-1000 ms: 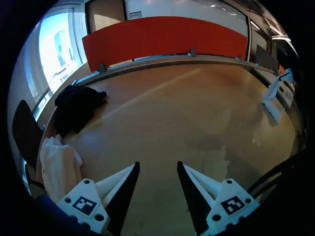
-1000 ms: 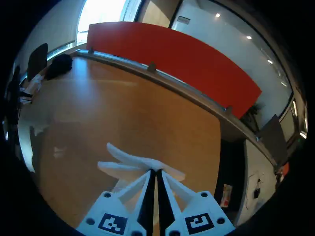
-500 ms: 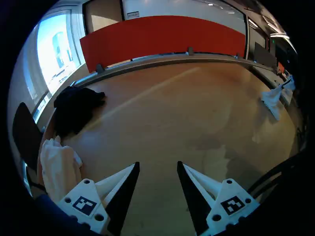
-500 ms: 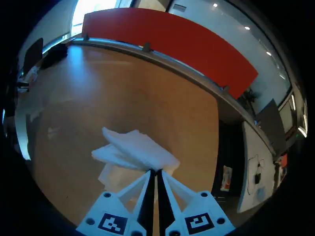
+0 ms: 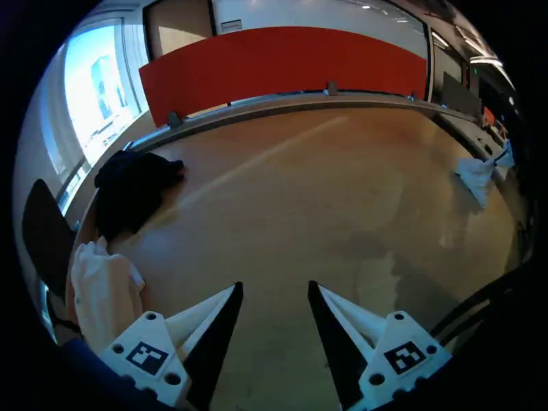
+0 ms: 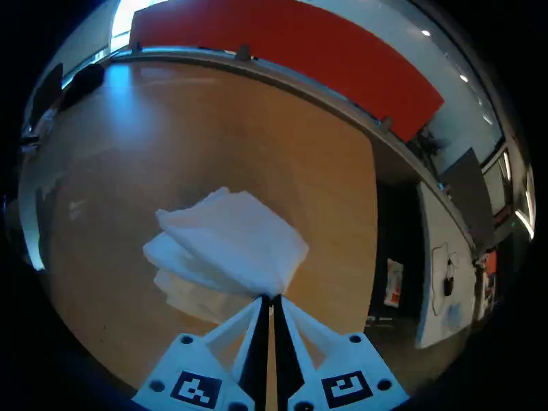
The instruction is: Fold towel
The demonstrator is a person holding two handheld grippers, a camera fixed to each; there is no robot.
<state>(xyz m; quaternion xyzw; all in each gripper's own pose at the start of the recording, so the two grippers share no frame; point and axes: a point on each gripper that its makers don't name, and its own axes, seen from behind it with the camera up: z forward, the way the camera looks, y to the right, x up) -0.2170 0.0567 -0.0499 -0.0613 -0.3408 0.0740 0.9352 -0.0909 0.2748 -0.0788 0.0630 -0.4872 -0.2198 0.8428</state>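
At lower centre the towel (image 6: 229,243) is pinched by the right hand-held gripper (image 6: 272,299); the left hand-held gripper (image 5: 275,283) is spread open.

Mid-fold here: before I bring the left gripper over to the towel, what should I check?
1. Right gripper shut on the towel corner: ok.
2. Left gripper open, nothing between its fingers: ok.
3. Towel layers aligned: not ok, the edges fan apart on the left in the right gripper view.
4. Towel's lower layers resting on the table: cannot tell.
5. Black garment and white cloth apart from the towel: ok, both lie at the table's opposite edge.
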